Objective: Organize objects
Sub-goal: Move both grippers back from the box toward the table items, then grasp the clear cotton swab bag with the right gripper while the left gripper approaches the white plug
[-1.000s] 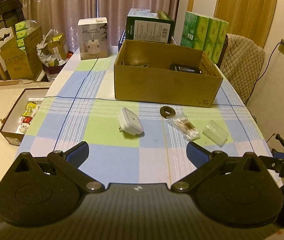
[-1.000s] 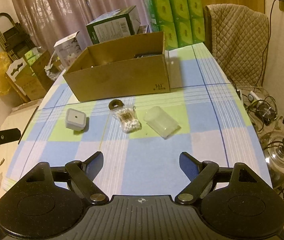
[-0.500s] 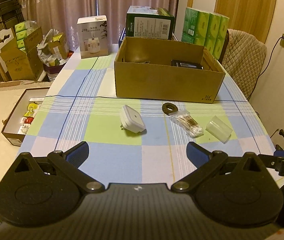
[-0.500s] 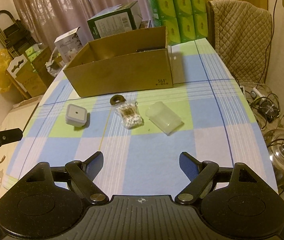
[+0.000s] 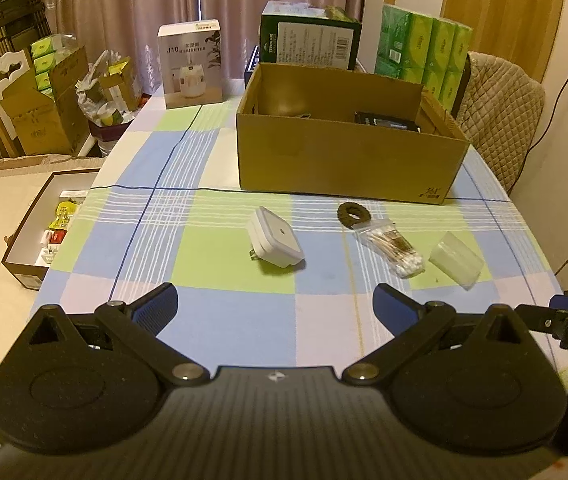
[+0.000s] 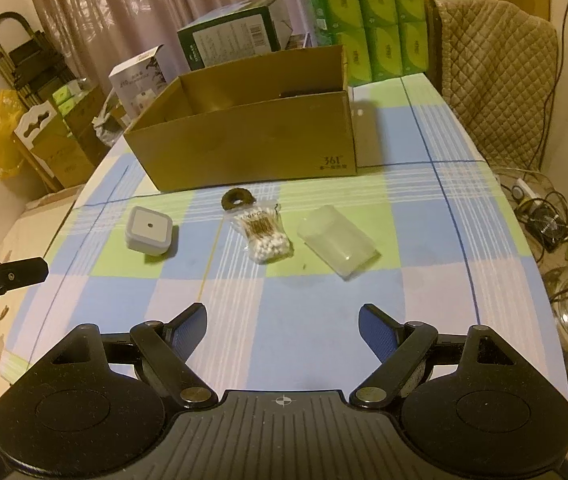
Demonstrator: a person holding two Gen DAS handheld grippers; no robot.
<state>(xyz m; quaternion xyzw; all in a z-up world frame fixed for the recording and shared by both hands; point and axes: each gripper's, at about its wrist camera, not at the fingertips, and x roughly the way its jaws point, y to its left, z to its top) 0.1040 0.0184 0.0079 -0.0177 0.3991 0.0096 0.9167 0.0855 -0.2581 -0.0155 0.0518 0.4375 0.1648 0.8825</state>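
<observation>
Plug (image 5: pixel 274 243) lay on cloth ahead of left gripper (image 5: pixel 274 306), jaws spread, empty | swab bag (image 6: pixel 264 232) lengthwise ahead of right gripper (image 6: pixel 282 326), also spread | box (image 6: pixel 244 142) beyond

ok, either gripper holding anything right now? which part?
Nothing is held. The left gripper and right gripper are both open and empty, above the tablecloth, short of the plug, cotton swabs and clear case.

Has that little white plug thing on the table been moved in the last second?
No. The white plug lies at the same spot on the checked tablecloth, left of the cotton swab bag; only the cameras shifted.
</observation>
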